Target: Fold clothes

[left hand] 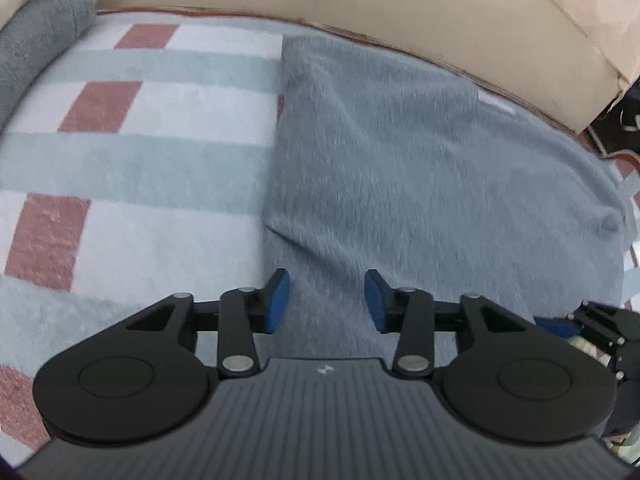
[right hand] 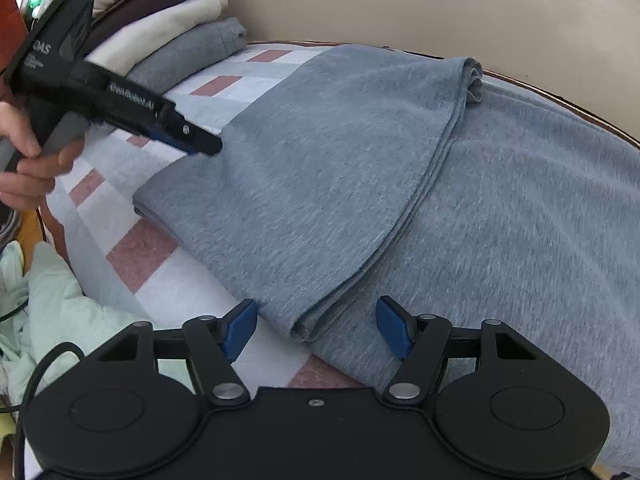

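A grey knit garment (right hand: 340, 168) lies on a checked blanket (right hand: 140, 252), with one half folded over the other. My right gripper (right hand: 316, 330) is open just above the near folded corner (right hand: 306, 326), which sits between the blue pads without being pressed. In the left wrist view the same garment (left hand: 420, 168) fills the right half. My left gripper (left hand: 326, 300) is open over its near left edge, with nothing pinched. From the right wrist view, the left gripper (right hand: 206, 146) points at the fold's far left corner. The right gripper (left hand: 592, 324) shows at the lower right.
A stack of folded clothes (right hand: 160, 20) stands at the blanket's far left, its grey bottom piece (left hand: 40, 32) also visible. A pale green garment (right hand: 52, 300) lies off the near left edge. A beige cushion back (left hand: 400, 0) rises behind. A hand (right hand: 24, 160) holds the left gripper.
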